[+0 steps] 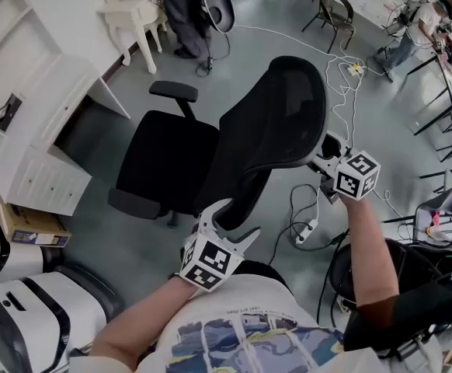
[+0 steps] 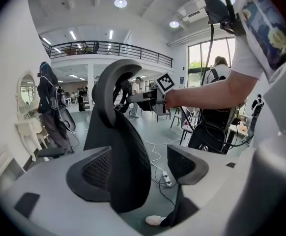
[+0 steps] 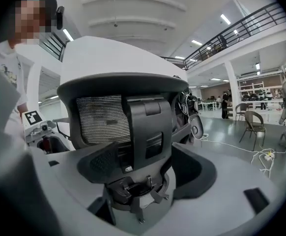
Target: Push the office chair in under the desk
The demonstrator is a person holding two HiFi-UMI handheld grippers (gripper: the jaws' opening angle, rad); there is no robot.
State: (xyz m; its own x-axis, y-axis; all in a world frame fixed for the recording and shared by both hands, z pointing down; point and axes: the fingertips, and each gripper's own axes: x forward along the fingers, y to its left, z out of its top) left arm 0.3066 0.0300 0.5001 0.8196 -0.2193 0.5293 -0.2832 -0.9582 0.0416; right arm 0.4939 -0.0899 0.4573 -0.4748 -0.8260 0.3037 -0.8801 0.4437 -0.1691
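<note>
The black mesh office chair [image 1: 168, 162] stands on the grey floor, its seat towards the white desk [image 1: 63, 92] at upper left and its backrest [image 1: 276, 119] towards me. My left gripper [image 1: 227, 222] is open at the backrest's lower edge. In the left gripper view that edge [image 2: 126, 156] lies between the jaws of the left gripper [image 2: 140, 166], against the left pad and clear of the right one. My right gripper [image 1: 325, 158] is at the backrest's right side. In the right gripper view the right gripper [image 3: 148, 166] stands open around the rear bracket [image 3: 148, 127].
White drawers [image 1: 43, 181] and a cardboard box [image 1: 28, 225] sit left of the chair. A power strip with cables [image 1: 307, 228] lies on the floor to the right. A white chair [image 1: 137, 14] and a standing person [image 1: 187, 14] are beyond. Dark gear [image 1: 412, 286] is at lower right.
</note>
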